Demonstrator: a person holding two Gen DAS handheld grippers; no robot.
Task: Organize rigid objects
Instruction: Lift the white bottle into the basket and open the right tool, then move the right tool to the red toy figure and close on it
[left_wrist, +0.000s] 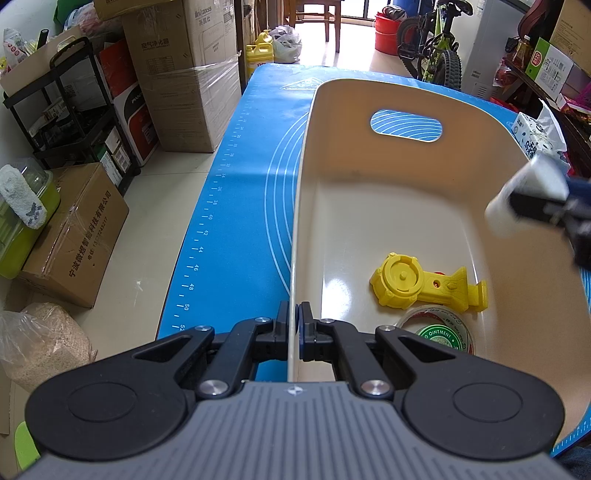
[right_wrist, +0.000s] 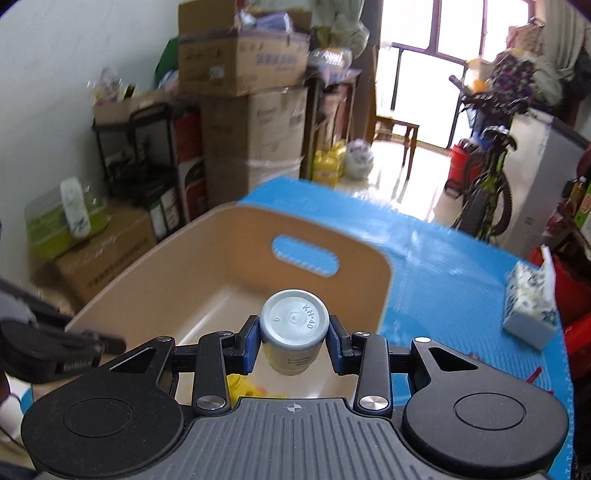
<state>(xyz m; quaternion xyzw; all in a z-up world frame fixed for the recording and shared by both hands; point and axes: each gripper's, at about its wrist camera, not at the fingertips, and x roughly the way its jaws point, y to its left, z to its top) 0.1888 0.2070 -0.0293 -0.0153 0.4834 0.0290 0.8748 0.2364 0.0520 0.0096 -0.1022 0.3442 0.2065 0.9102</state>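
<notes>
Now — white bottle (right_wrist: 294, 328) between right gripper (right_wrist: 294, 341) pads

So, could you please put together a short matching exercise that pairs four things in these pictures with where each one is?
Things:
1. white bottle
2. yellow plastic toy
3. tissue pack
4. bin wall

Places:
A. on the blue mat beside the bin
B. clamped by the left gripper
C. lying on the bin floor
D. held in the right gripper above the bin

Pairs: 1-D, 2-C, 3-A, 4-B
</notes>
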